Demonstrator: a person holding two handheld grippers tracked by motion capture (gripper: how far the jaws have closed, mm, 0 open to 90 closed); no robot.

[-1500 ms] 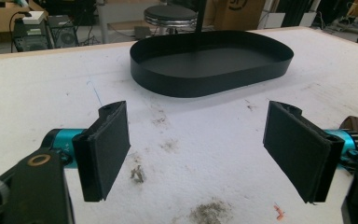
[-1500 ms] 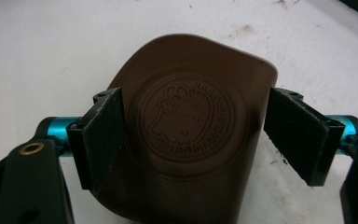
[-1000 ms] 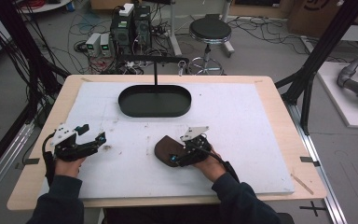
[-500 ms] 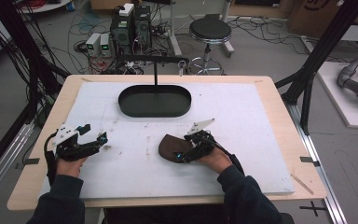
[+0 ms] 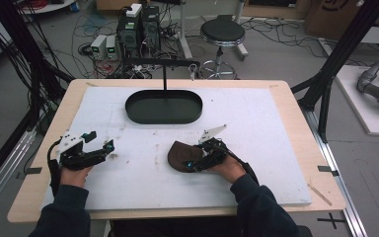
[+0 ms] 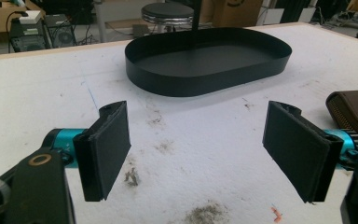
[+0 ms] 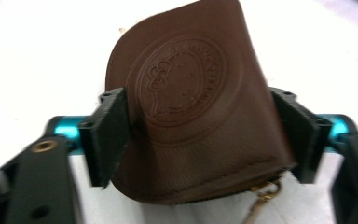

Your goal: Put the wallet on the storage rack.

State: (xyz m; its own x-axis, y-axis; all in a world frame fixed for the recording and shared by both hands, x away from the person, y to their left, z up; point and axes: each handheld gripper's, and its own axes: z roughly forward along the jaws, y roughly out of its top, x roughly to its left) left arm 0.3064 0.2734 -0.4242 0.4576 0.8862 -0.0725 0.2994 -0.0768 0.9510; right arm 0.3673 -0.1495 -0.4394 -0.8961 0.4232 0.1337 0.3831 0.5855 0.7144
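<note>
While the white mat covers nearly the whole wooden table, its face is scuffed with brown smudges, and beyond the far edge the grey floor carries tangled cables, a stack of electronics boxes and one round black stool; counted up, there are two grippers, one pouch and one tray. At the left, the left gripper rests low over the mat in the person's hand, its jaws standing wide apart with only stained mat between them; in the left gripper view the tray lies ahead of it with open mat between. Toward the middle, at the far side, the single black oval tray sits on the mat, a thin black post rising behind it and crossing its rim in the high view. Right of centre, nearer the person, the brown leather pouch lies under the right gripper; its jaws sit against the pouch's two sides, seemingly clamped on it, though the blur makes the contact hard to judge; a round embossed emblem faces the camera and a small brass zip pull hangs at the lower edge.
</note>
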